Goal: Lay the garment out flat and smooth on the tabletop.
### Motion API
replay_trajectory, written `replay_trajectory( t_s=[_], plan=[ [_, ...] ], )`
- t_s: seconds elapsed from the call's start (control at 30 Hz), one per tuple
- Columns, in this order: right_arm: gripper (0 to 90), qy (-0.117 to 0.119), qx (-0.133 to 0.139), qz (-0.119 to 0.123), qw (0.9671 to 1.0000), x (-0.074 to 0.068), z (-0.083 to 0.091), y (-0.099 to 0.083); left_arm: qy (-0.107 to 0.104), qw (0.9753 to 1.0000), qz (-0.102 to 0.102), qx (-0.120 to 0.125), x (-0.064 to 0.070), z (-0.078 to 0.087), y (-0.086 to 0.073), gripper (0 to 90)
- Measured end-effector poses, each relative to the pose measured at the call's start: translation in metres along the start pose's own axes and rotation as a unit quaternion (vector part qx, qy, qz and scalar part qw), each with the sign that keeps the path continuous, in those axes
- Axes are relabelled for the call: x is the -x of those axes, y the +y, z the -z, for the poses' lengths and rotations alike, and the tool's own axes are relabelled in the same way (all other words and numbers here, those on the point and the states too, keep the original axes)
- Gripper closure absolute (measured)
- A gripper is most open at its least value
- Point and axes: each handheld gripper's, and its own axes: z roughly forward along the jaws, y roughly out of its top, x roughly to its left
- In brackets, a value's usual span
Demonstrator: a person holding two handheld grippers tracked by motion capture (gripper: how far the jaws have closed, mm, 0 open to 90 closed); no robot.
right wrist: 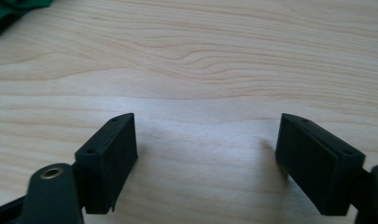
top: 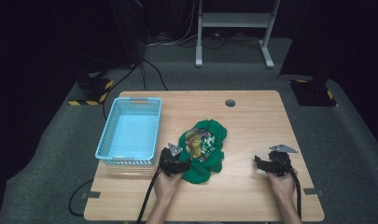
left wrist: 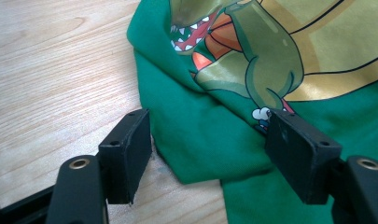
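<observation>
Left gripper (left wrist: 205,144): jaws stood wide, straddling a folded edge of the green shirt (left wrist: 214,140); cloth lay between them, not clamped. Dinosaur print sat upper right of the left gripper view. In the high view the shirt (top: 203,149) lay crumpled at table (top: 252,121) centre, left gripper (top: 173,161) touching its lower-left edge. Right gripper (right wrist: 205,154): jaws wide over bare wood, a scrap of shirt at upper left of its view. High view put it (top: 270,163) lower right, well apart from the shirt. Blue basket (top: 130,133) stood left.
</observation>
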Motion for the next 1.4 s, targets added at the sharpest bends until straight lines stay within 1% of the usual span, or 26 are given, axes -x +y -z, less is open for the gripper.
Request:
replay_trajectory(
  t_s=[0.07,0.2,0.23,0.3,0.33,0.37,0.47,0.53,0.6,0.63,0.77,0.83,0.9,1.0,1.07,1.13,1.2,1.4],
  plan=[
    [24.3,0.02,0.003,0.005,0.9998,-0.008,0.002,-0.001,-0.003,1.0,-0.002,0.0,0.0,0.0,0.0,32.7],
    [26.1,0.044,0.009,0.038,0.9983,-0.032,-0.001,0.0,-0.006,0.9999,-0.008,0.002,0.001,0.0,0.0,36.3],
    [26.6,0.049,0.01,0.041,0.9979,-0.037,-0.002,0.0,-0.008,0.9999,-0.011,0.002,0.001,0.0,0.0,37.4],
    [28.1,0.071,0.018,0.044,0.9963,-0.049,-0.004,0.004,-0.011,0.9998,-0.013,0.003,0.001,0.0,0.0,39.6],
    [29.1,0.078,0.022,0.053,0.9953,-0.055,-0.006,0.006,-0.013,0.9998,-0.014,0.003,0.001,0.001,0.0,40.6],
    [29.8,0.084,0.023,0.057,0.9946,-0.061,-0.006,0.008,-0.013,0.9998,-0.014,0.004,0.001,0.001,0.0,41.1],
    [32.0,0.097,0.027,0.074,0.9922,-0.076,-0.011,0.014,-0.016,0.9997,-0.016,0.004,0.002,0.001,0.0,42.9],
    [34.0,0.106,0.028,0.077,0.991,-0.082,-0.016,0.017,-0.02,0.9996,-0.018,0.005,0.002,0.001,0.0,44.4],
    [35.5,0.118,0.022,0.076,0.9898,-0.088,-0.021,0.02,-0.023,0.9995,-0.02,0.005,0.002,0.001,0.0,46.6],
    [36.6,0.12,0.021,0.077,0.9895,-0.091,-0.023,0.021,-0.023,0.9995,-0.021,0.005,0.002,0.001,0.0,47.2],
    [40.3,0.131,0.023,0.084,0.9876,-0.101,-0.028,0.025,-0.025,0.9994,-0.022,0.006,0.002,0.001,0.0,48.0],
    [43.7,0.135,0.029,0.088,0.9864,-0.105,-0.029,0.027,-0.028,0.9993,-0.022,0.006,0.002,0.001,0.0,49.1],
    [46.9,0.14,0.033,0.095,0.985,-0.109,-0.03,0.028,-0.033,0.9991,-0.026,0.007,0.002,0.001,0.0,53.0],
    [51.9,0.142,0.025,0.105,0.984,-0.114,-0.034,0.03,-0.039,0.9988,-0.027,0.008,0.003,0.001,0.0,57.2],
    [56.3,0.137,0.019,0.112,0.984,-0.117,-0.036,0.032,-0.042,0.9987,-0.027,0.009,0.003,0.001,0.0,59.8],
    [62.1,0.128,0.021,0.125,0.9836,-0.12,-0.037,0.033,-0.043,0.9987,-0.026,0.009,0.004,0.001,-0.001,61.5],
    [67.7,0.133,0.02,0.13,0.9824,-0.121,-0.038,0.034,-0.043,0.9987,-0.026,0.009,0.004,0.001,-0.001,62.6],
    [82.4,0.137,0.012,0.135,0.9812,-0.121,-0.038,0.036,-0.049,0.9984,-0.026,0.009,0.004,0.001,0.0,64.7]
  ],
)
